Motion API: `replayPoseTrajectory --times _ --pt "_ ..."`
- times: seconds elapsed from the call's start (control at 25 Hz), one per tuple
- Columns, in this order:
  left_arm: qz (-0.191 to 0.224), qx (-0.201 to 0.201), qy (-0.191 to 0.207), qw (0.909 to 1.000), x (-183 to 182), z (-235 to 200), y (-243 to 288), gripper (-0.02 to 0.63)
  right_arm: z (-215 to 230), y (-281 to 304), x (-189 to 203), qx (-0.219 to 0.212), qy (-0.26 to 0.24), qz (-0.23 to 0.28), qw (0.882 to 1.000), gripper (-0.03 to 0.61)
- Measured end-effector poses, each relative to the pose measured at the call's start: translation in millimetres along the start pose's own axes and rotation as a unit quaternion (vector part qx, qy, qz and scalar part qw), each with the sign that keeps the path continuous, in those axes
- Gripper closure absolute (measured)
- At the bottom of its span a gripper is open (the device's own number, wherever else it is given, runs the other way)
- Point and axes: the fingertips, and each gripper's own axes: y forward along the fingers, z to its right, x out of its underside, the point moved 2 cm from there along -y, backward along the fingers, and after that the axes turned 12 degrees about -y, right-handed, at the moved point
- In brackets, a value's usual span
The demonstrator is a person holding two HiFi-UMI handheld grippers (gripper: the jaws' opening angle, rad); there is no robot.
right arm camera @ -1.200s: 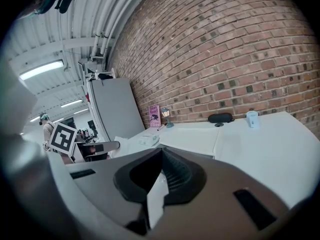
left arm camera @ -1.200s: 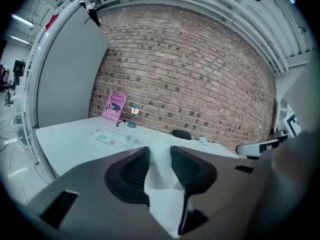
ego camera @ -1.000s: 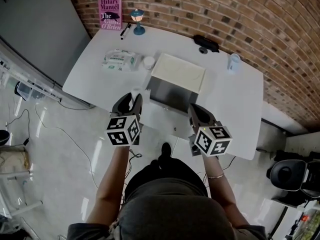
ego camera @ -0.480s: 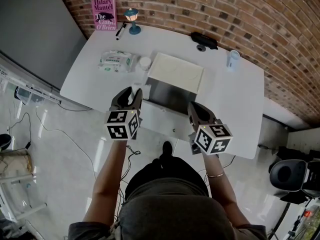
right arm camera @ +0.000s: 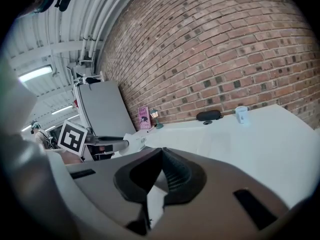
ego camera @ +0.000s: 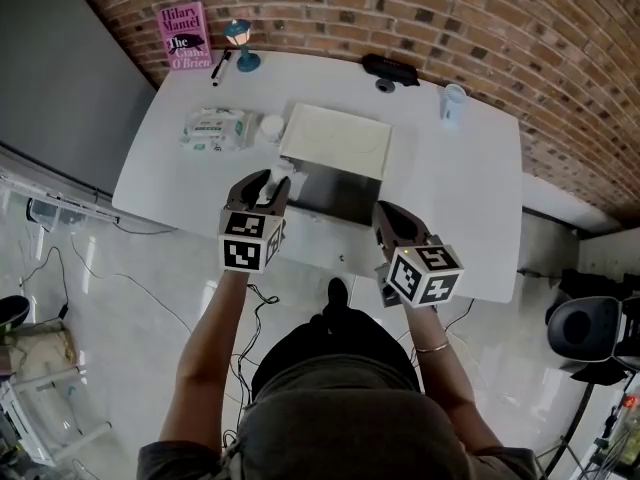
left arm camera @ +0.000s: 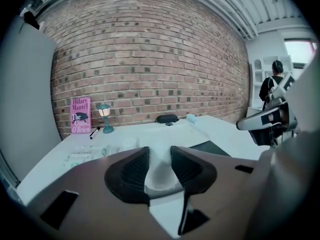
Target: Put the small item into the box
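Observation:
A shallow box stands open at mid-table, its dark inside (ego camera: 338, 196) toward me and its white lid (ego camera: 335, 138) lying back behind it. My left gripper (ego camera: 268, 181) is at the box's near left corner, shut on a small white item (ego camera: 279, 173). In the left gripper view the small white item (left arm camera: 160, 176) fills the gap between the dark pads (left arm camera: 131, 171). My right gripper (ego camera: 386, 215) hovers by the box's near right corner, shut and holding nothing; its fingertips (right arm camera: 161, 151) meet.
On the white table (ego camera: 470, 198) lie a wipes pack (ego camera: 215, 128) and a small white pot (ego camera: 271, 126) left of the box. Along the brick wall stand a pink book (ego camera: 185, 36), a teal lamp (ego camera: 240, 46), a pen (ego camera: 220, 66), a black case (ego camera: 390, 68) and a pale cup (ego camera: 453, 101).
The left gripper has edged forward and right with the white item, closer to the box's corner. The right gripper has hardly moved. The view has shifted slightly.

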Motion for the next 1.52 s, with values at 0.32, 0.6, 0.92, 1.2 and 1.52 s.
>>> replayPoseTrajectory --times 0.32,0.6,0.92,1.2,1.52 --pt "-0.048 0.033 0.088 0.9944 7.7 20.5 25.1 0.463 10.2 -8.3 6.9 0.019 0.014 -0.001 1.000 0.571" --pt "-0.094 0.075 0.150 0.9814 16.3 36.3 42.7 0.463 22.5 -20.2 11.5 0.042 0.028 0.000 0.999 0.572" --pt "-0.144 0.115 0.247 0.9513 28.1 57.7 56.9 0.463 29.7 -28.5 17.8 0.057 0.038 -0.003 0.998 0.571" --pt "-0.186 0.147 0.285 0.9287 40.8 71.6 68.2 0.463 32.8 -33.0 23.6 0.062 0.047 -0.006 0.997 0.571" --pt "-0.240 0.184 0.343 0.8896 58.3 84.3 84.0 0.463 38.3 -36.3 30.7 0.072 0.057 -0.009 0.996 0.571"
